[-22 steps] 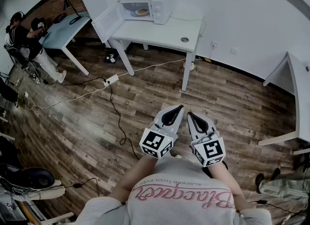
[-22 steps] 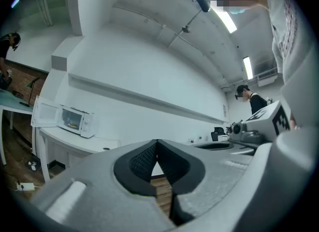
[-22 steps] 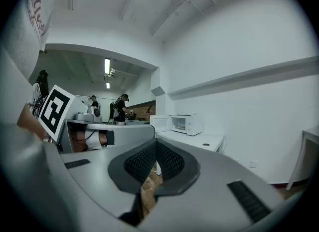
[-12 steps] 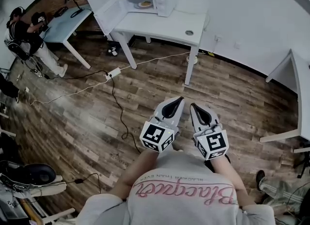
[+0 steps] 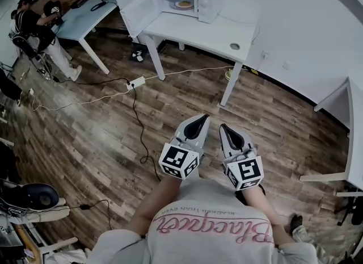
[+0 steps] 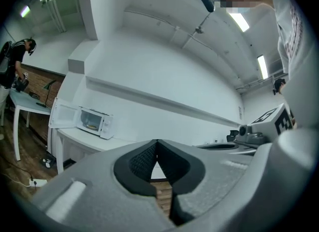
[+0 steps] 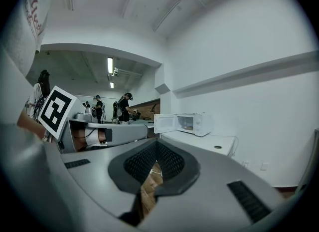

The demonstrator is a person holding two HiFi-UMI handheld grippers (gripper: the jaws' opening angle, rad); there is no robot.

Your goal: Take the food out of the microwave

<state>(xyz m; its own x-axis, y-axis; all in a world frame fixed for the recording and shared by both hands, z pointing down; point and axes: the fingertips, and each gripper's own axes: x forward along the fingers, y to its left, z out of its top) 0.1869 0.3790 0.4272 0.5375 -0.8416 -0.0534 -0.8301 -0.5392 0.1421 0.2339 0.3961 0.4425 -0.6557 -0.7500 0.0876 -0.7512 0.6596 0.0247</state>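
The white microwave (image 5: 191,0) stands on a white table (image 5: 198,31) at the far wall, its door (image 5: 136,13) swung open to the left. A plate of food (image 5: 182,4) lies inside it. The left gripper view also shows the microwave (image 6: 94,121) far off to the left. In the right gripper view the microwave (image 7: 195,122) is small, with the food (image 7: 188,126) behind its open door (image 7: 166,123). My left gripper (image 5: 202,119) and right gripper (image 5: 222,127) are held side by side in front of my body over the wood floor, well short of the table. Both are shut and hold nothing.
A power strip (image 5: 136,82) with cables lies on the floor before the table. A small round object (image 5: 235,46) sits on the table's right end. A person (image 5: 34,25) sits at a second table (image 5: 85,16) at far left. Another white table (image 5: 354,121) is at right.
The view has closed in on the microwave table, which now sits lower and larger in the head view. Both grippers stay shut, side by side.
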